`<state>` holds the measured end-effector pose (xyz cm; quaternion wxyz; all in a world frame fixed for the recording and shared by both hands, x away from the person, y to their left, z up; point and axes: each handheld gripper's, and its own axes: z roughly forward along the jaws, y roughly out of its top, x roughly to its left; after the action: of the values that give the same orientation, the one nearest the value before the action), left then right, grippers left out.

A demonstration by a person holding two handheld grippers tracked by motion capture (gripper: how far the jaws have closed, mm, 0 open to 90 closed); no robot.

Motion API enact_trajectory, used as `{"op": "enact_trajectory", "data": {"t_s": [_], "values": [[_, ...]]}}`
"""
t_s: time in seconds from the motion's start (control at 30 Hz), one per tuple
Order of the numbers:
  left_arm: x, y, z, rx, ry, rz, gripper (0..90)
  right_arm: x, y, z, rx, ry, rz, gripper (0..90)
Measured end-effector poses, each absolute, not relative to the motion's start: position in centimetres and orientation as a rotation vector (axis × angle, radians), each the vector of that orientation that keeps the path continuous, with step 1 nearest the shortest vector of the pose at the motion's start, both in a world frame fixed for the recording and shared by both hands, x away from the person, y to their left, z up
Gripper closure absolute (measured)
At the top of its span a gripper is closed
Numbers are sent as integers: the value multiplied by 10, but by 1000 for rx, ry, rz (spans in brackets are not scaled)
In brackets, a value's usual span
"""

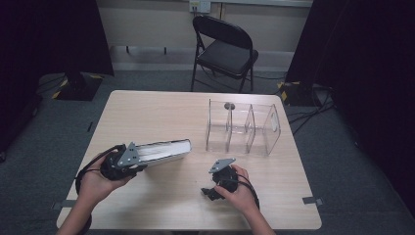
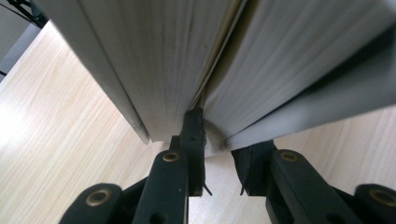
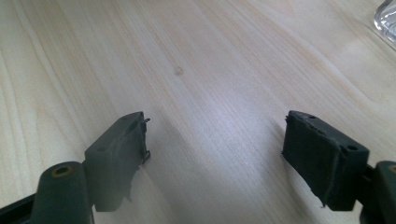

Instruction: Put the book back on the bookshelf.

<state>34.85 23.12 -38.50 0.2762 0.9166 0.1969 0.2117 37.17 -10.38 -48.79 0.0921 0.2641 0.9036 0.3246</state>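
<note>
Left tongs (image 2: 219, 154) clamp book (image 2: 196, 65) pages; right tongs (image 3: 215, 154) agape over table (image 3: 196, 70)

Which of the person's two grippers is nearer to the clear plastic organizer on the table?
Right. The right gripper sits on the table just in front of the clear organizer, jaws open and holding nothing. The left gripper is farther off to its left, shut on a book.

Black folding chair (image 1: 225, 46), grey carpet (image 1: 147, 81), dark curtains (image 1: 54, 34), perhaps wall socket (image 1: 199, 6)
</note>
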Motion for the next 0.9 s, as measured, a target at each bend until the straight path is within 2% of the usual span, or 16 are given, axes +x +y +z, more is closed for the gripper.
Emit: {"op": "enact_trajectory", "data": {"t_s": [0.27,0.9], "values": [[348,232,-382,2477,517,550,755,368,-108,-496,779,2616,1058,154],[347,234,-375,2489,535,488,766,367,-111,-501,770,2569,1125,150]]}}
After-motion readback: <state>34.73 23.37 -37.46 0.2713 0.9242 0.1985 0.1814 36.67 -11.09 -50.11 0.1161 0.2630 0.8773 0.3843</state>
